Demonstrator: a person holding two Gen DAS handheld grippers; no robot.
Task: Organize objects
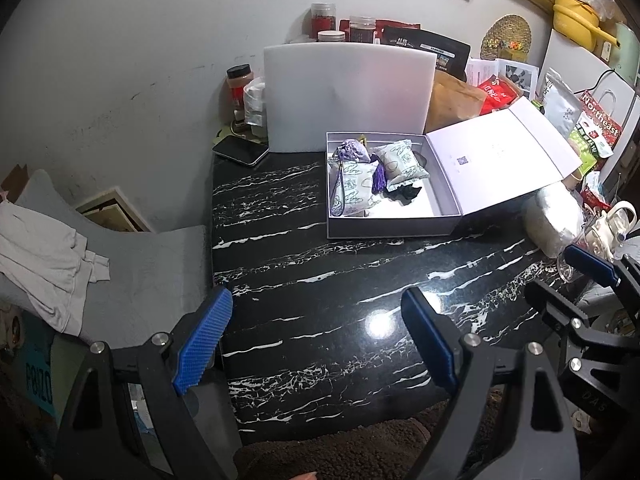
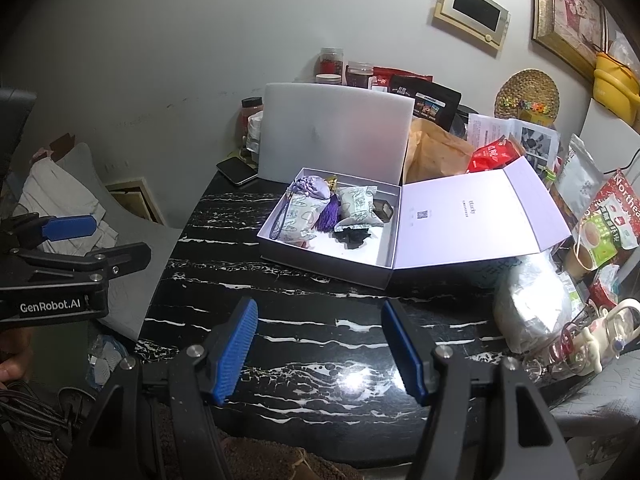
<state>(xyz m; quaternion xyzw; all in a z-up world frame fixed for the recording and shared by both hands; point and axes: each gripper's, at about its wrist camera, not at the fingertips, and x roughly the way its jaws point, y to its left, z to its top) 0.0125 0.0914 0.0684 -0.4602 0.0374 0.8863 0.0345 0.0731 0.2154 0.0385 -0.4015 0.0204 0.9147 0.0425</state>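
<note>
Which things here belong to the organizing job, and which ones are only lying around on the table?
Belong to the job:
- open gift box
- printed sachets
- purple pouch with tassel
- small black items

Just lying about:
- phone
- white foam board
- jars
- snack bags
- teapot

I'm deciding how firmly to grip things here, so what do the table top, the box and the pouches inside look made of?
Table top: polished black stone or a stone-look slab with white veins; it mirrors a lamp glare. Box: matte pale card, with flat thin walls and a hinged lid. Pouches: crinkly printed paper or film, puffed and with crimped ends.
</note>
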